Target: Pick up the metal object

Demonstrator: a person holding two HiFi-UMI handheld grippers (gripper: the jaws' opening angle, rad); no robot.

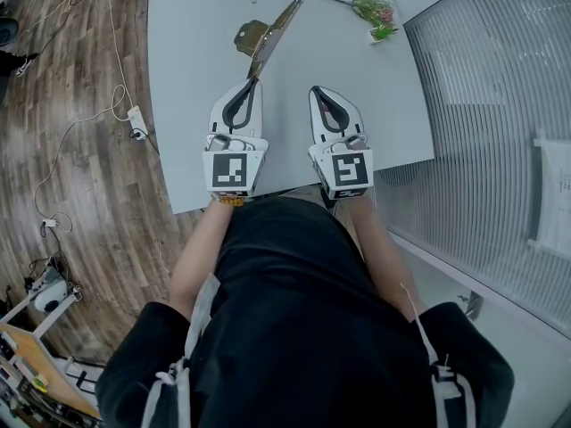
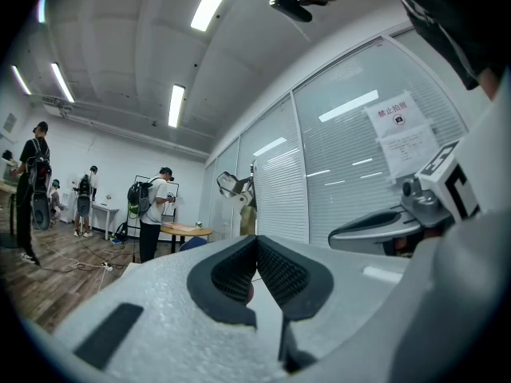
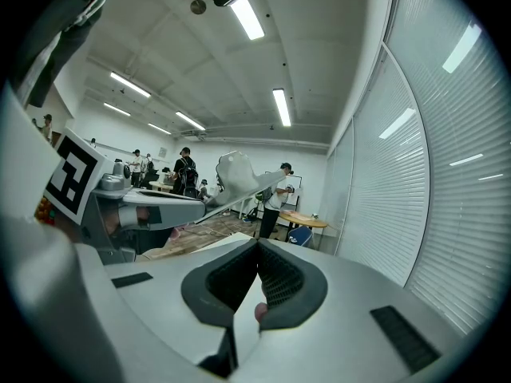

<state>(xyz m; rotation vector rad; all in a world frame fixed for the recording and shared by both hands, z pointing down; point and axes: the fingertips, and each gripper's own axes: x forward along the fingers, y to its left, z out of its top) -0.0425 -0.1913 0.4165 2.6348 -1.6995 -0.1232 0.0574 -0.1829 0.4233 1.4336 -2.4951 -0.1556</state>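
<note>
Left gripper (image 1: pixel 252 80): jaws closed on the near end of the metal object (image 1: pixel 270 38). In the left gripper view (image 2: pixel 257 244) the dark ribbed pads meet in a tight V with only a thin edge between them.

The object is a long, narrow flat metal strip, dull grey with a bright glint along one edge. A bent, brass-toned plate with rounded corners is fixed to its left side about halfway along. In the head view it runs from the left jaw tips up and to the right, on a slant over the pale grey table (image 1: pixel 192 69).

In the right gripper view the object (image 3: pixel 231 174) juts from the left gripper's tip with the room behind it. The plate looks pale and curved, and the strip reaches to the right past it. In the left gripper view the plate end (image 2: pixel 231 186) shows just above the jaw tips.

Right gripper (image 1: pixel 317 90): beside the left, close but apart, over the table's near edge. Its pads are together with nothing between them (image 3: pixel 258 250).

A small sprig of green and pink artificial flowers (image 1: pixel 373 12) lies at the table's far right, well apart from the object.

A glass partition with slatted blinds (image 1: pixel 482 105) stands to the right, and there is brown wood floor (image 1: pixel 71 176) to the left.
</note>
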